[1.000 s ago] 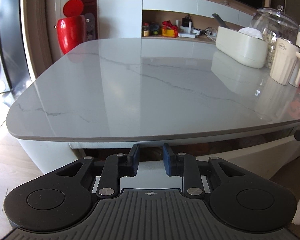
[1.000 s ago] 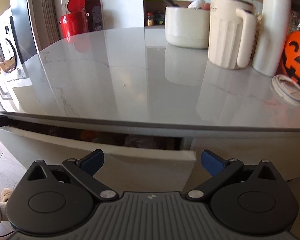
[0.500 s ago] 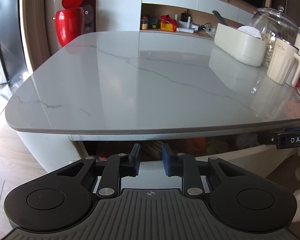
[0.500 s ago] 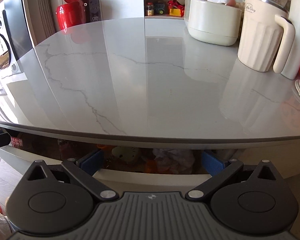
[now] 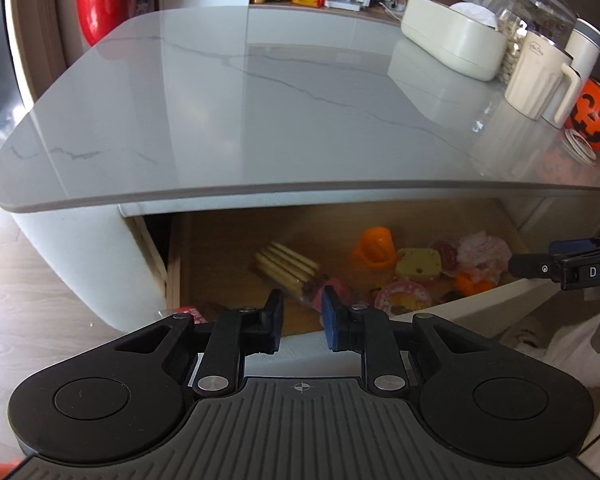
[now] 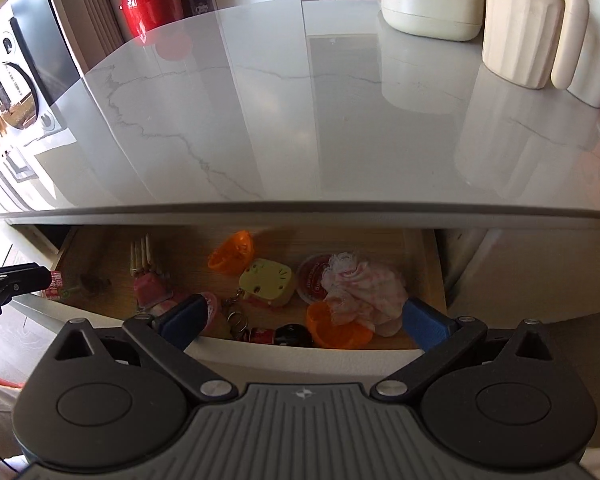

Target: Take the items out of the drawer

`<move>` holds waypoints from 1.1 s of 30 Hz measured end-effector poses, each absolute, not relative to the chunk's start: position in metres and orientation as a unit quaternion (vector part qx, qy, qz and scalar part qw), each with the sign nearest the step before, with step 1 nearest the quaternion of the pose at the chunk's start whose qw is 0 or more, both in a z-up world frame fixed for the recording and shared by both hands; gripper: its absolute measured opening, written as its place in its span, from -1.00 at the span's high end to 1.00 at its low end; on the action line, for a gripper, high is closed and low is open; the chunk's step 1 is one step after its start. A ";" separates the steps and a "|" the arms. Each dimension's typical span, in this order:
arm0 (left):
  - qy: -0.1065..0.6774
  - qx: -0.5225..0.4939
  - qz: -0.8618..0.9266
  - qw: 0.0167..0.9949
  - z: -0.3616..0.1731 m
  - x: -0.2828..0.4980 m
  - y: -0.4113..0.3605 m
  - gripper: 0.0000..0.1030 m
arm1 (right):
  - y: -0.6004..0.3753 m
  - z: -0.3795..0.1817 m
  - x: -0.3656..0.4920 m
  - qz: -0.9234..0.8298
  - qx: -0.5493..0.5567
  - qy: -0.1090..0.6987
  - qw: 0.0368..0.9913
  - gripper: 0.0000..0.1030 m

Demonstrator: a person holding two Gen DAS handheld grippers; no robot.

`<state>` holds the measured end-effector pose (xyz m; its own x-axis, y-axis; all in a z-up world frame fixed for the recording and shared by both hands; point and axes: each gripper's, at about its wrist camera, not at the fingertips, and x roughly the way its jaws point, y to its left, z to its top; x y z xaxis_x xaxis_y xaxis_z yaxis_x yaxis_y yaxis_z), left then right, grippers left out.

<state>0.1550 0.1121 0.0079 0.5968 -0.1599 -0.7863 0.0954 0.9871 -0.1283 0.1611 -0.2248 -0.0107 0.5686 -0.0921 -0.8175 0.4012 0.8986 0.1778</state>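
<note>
Pale wood lines the drawer [image 6: 424, 256], which stands pulled out beneath the glossy, grey-veined marble countertop [image 6: 300, 120] — so we judge the opening step done and the taking not yet begun, since nothing from it lies on the stone.

Our right gripper [image 6: 304, 320], low in the right wrist frame, hovers over the drawer's front edge with its blue-padded fingers spread wide and empty. Our left gripper [image 5: 302, 320], at the bottom centre of the left wrist frame, has its fingers narrow, a small gap between them; we cannot tell whether they pinch the drawer front.

Everything is still inside. At centre of the right wrist frame we see a soft, crumpled pink-and-white cloth [image 6: 360, 292] lying partly over a round red-lidded tub [image 6: 314, 276]; just left of it a hard yellow face-shaped case [image 6: 266, 282] with a metal keyring [image 6: 238, 318]. An orange translucent plastic cup [image 6: 232, 256] lies tipped behind, another orange piece [image 6: 336, 330] near the front lip, and a bundle of thin biscuit sticks [image 6: 142, 256] to the left.

The cloth should squash readily — the smooth plastics may slip.
</note>
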 end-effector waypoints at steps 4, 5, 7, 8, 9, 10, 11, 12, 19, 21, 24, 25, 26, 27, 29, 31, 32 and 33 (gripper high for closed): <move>0.464 -0.034 -0.089 0.880 0.008 0.112 0.109 0.54 | -0.217 -0.015 0.130 -0.112 0.201 0.469 0.853 -1.00; 0.471 -0.036 -0.090 0.877 0.009 0.104 0.108 0.54 | -0.214 -0.015 0.122 -0.108 0.205 0.473 0.850 -1.00; 0.482 -0.040 -0.092 0.871 0.008 0.091 0.106 0.55 | -0.205 -0.016 0.105 -0.102 0.210 0.479 0.846 -1.00; 0.490 -0.040 -0.094 0.866 0.007 0.085 0.105 0.55 | -0.202 -0.016 0.099 -0.102 0.211 0.480 0.846 -1.00; 0.482 -0.036 -0.087 0.871 0.008 0.080 0.103 0.55 | -0.199 -0.016 0.093 -0.101 0.211 0.482 0.844 -1.00; 0.477 -0.029 -0.084 0.874 0.009 0.078 0.102 0.55 | -0.196 -0.014 0.089 -0.102 0.209 0.479 0.846 -1.00; 0.480 -0.024 -0.084 0.873 0.009 0.080 0.100 0.58 | -0.195 -0.012 0.085 -0.103 0.203 0.464 0.856 -1.00; 0.482 -0.023 -0.087 0.872 0.009 0.082 0.100 0.61 | -0.195 -0.012 0.086 -0.103 0.204 0.461 0.857 -1.00; 0.506 0.006 -0.110 0.855 0.005 0.100 0.094 0.63 | -0.198 -0.014 0.093 -0.103 0.210 0.464 0.855 -1.00; 0.516 0.022 -0.119 0.848 0.000 0.107 0.090 0.63 | -0.199 -0.017 0.093 -0.105 0.208 0.460 0.857 -1.00; 0.519 0.044 -0.132 0.843 -0.004 0.113 0.088 0.61 | -0.199 -0.018 0.092 -0.107 0.208 0.460 0.857 -1.00; 0.520 0.051 -0.134 0.842 -0.004 0.115 0.088 0.58 | -0.200 -0.018 0.092 -0.107 0.208 0.462 0.855 -1.00; 0.520 0.060 -0.132 0.842 -0.005 0.117 0.089 0.58 | -0.200 -0.018 0.093 -0.107 0.209 0.463 0.855 -1.00; 0.520 0.066 -0.131 0.842 -0.004 0.118 0.090 0.58 | -0.200 -0.018 0.093 -0.107 0.209 0.465 0.854 -1.00; 0.514 0.083 -0.131 0.844 0.001 0.122 0.095 0.57 | -0.201 -0.018 0.094 -0.106 0.210 0.466 0.853 -1.00; 0.502 0.108 -0.124 0.849 0.012 0.129 0.106 0.55 | -0.202 -0.019 0.095 -0.102 0.212 0.469 0.851 -1.00; 0.500 0.116 -0.112 0.851 0.018 0.134 0.113 0.56 | -0.202 -0.019 0.095 -0.102 0.212 0.470 0.851 -1.00; 0.503 0.114 -0.093 0.852 0.024 0.140 0.124 0.56 | -0.202 -0.019 0.095 -0.101 0.212 0.470 0.851 -1.00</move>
<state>0.1400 0.1239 0.0241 0.4769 -0.0443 -0.8779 0.2737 0.9566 0.1003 0.0952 -0.2017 -0.0193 0.5379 0.0273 -0.8426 0.3718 0.8893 0.2662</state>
